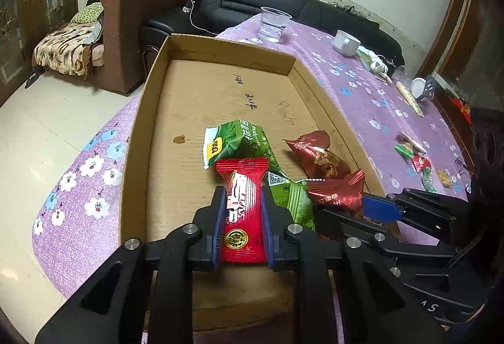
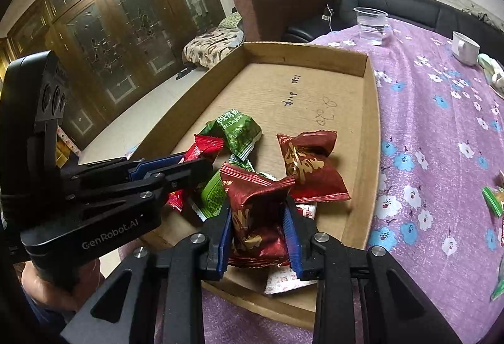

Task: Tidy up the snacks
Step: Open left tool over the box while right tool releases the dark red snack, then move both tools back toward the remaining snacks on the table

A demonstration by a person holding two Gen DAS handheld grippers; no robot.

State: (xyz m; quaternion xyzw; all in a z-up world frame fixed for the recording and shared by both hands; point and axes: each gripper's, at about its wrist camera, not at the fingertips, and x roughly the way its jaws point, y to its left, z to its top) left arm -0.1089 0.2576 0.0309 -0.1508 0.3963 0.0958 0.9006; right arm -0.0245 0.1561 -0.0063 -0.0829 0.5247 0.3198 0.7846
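A bright red snack packet [image 1: 241,211] sits clamped in the left gripper [image 1: 242,202] jaws over the cardboard tray [image 1: 151,111]; the right gripper [image 2: 258,215] jaws pinch a dark red packet [image 2: 256,218] above the tray's near edge, on the purple worktop [image 2: 434,130].

Left gripper [image 1: 242,211] and right gripper [image 2: 258,218] clamp wrappers (side by side).

Two green packets [image 1: 242,139], three red [image 1: 318,155].
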